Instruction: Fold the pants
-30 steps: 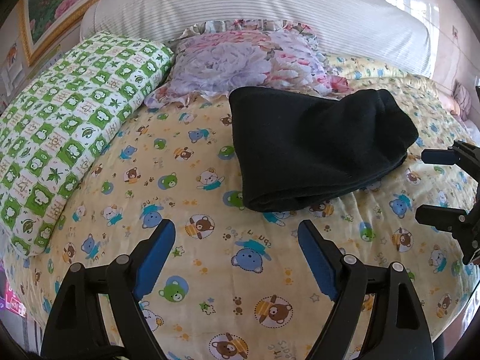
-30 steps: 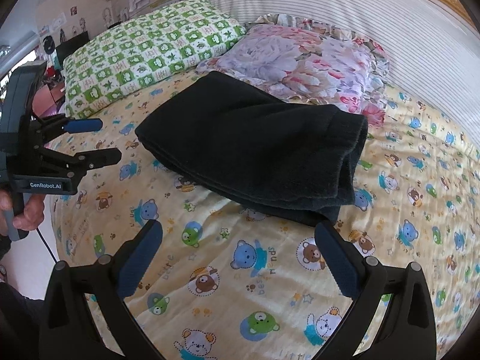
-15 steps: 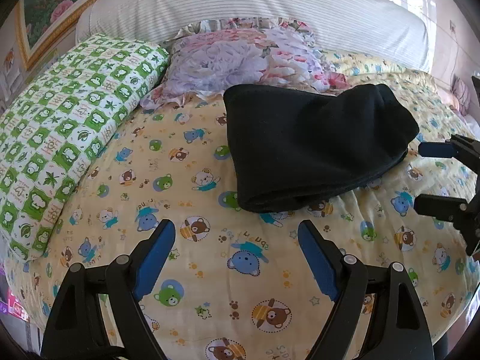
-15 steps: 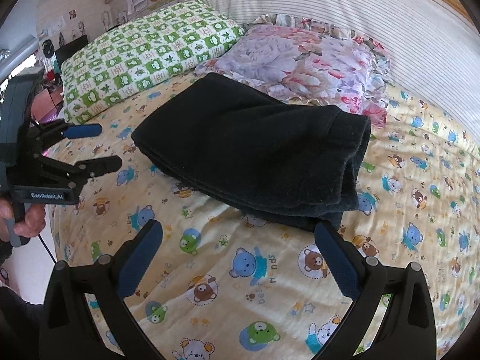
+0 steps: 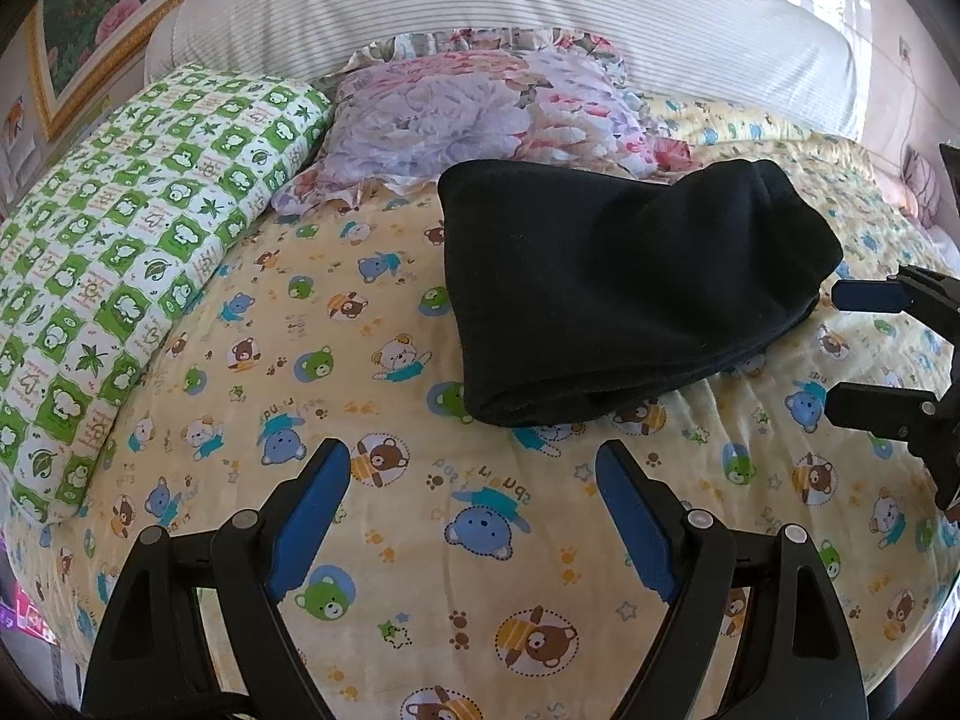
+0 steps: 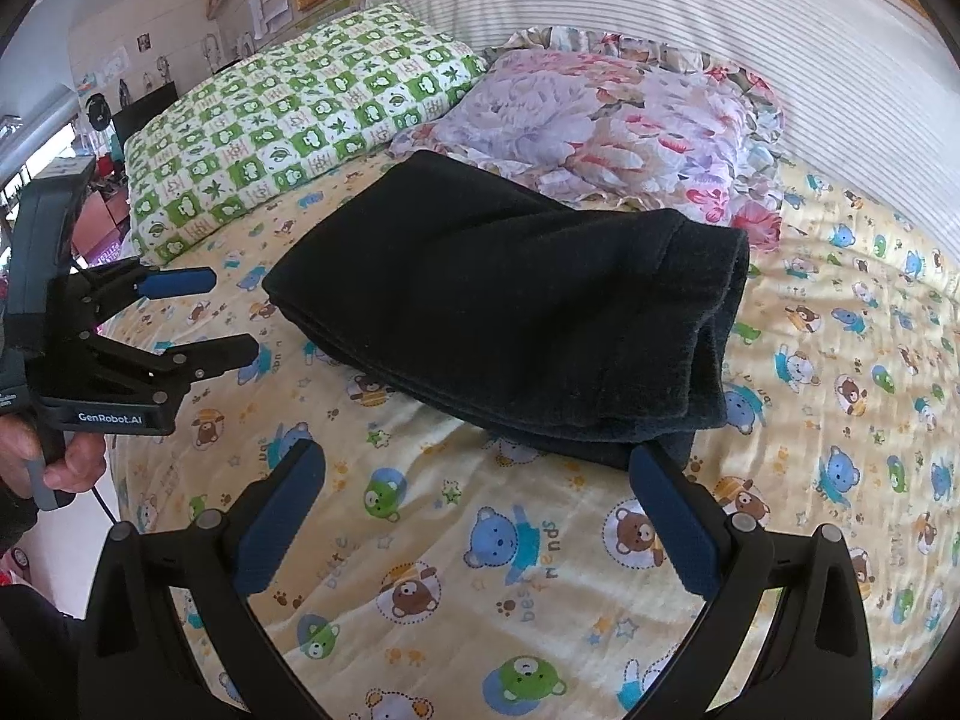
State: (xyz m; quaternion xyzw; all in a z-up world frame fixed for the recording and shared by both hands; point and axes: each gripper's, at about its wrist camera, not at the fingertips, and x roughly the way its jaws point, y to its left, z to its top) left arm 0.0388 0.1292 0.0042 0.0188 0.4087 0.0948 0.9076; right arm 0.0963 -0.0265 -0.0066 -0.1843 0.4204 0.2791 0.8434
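Black pants (image 5: 624, 294) lie folded into a thick rectangular stack on the yellow bear-print sheet (image 5: 384, 372), just in front of the pillows. In the right wrist view the same pants (image 6: 528, 312) show several layered edges toward the front. My left gripper (image 5: 474, 480) hovers open over the sheet, short of the stack's near left corner, holding nothing. My right gripper (image 6: 474, 480) is open too, just short of the stack's near edge. Each gripper appears in the other's view: the right one (image 5: 840, 354) and the left one (image 6: 234, 318), held by a hand (image 6: 66, 462).
A green-and-white checked pillow (image 5: 138, 264) lies at the left and a floral pillow (image 5: 480, 108) behind the pants, against a striped headboard (image 5: 540, 6). The bed's edge (image 6: 120, 480) drops off at the left in the right wrist view, with room furniture beyond.
Both grippers have drawn back slightly from the folded pants and stayed open. The pants have not moved.
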